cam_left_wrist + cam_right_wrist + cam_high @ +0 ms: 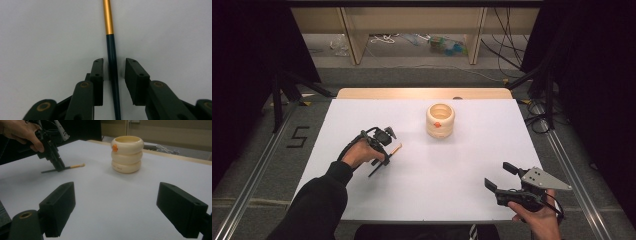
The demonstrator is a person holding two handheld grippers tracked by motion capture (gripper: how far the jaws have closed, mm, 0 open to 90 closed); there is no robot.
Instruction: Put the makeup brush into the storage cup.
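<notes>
A thin brush (396, 149) with a dark handle (111, 50), a gold ferrule and a pale tip lies flat on the white table top (427, 170), left of the middle. My left gripper (383, 161) points down onto it. In the left gripper view its jaws (113, 62) straddle the dark handle with a narrow gap on each side, so the pads do not press on it. The right gripper view shows the same left gripper (58, 166) standing over the brush (75, 166). My right gripper (498, 174) hovers open near the front right corner, with nothing between its jaws (116, 187).
A cream ribbed cup (440, 120) with a small orange mark stands upright at the back middle of the table, also seen in the right gripper view (127, 153). Wooden shelf legs and cables lie on the floor beyond the far edge.
</notes>
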